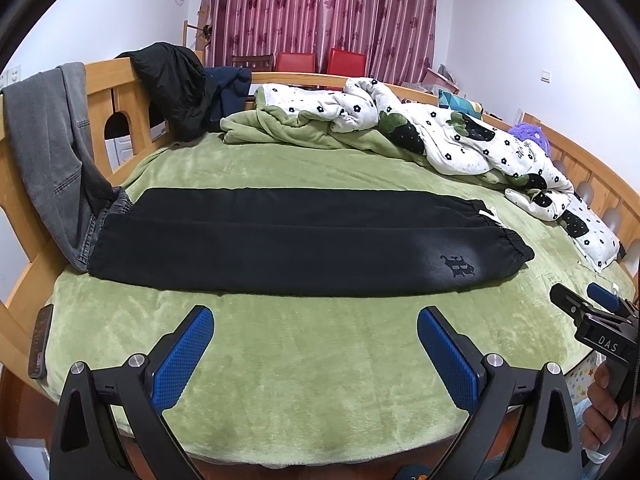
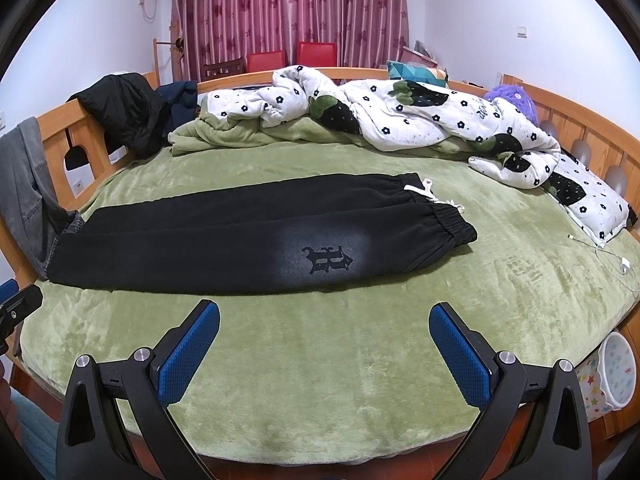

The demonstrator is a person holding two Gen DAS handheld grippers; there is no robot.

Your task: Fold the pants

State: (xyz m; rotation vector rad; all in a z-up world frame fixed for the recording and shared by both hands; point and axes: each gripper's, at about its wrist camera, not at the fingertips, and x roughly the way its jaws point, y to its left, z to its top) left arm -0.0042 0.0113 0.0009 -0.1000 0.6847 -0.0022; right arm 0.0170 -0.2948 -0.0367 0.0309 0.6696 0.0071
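Note:
Black sweatpants (image 1: 288, 240) lie flat on the green bed, folded lengthwise with one leg on the other, waistband and white drawstring at the right, a dark emblem (image 1: 578, 267) near the waist. They also show in the right wrist view (image 2: 240, 236). My left gripper (image 1: 314, 316) is open and empty, above the bedcover just in front of the pants' near edge. My right gripper (image 2: 324, 312) is open and empty, in front of the emblem (image 2: 328, 258). The right gripper also shows at the right edge of the left wrist view (image 1: 588, 300).
A rumpled flowered quilt (image 1: 440, 128) and green blanket lie at the back of the bed. Grey jeans (image 1: 52, 152) and a black jacket (image 1: 176, 80) hang on the wooden bed frame at left. A phone (image 1: 40, 340) lies at the left bed edge. A charger cable (image 2: 612, 256) lies at right.

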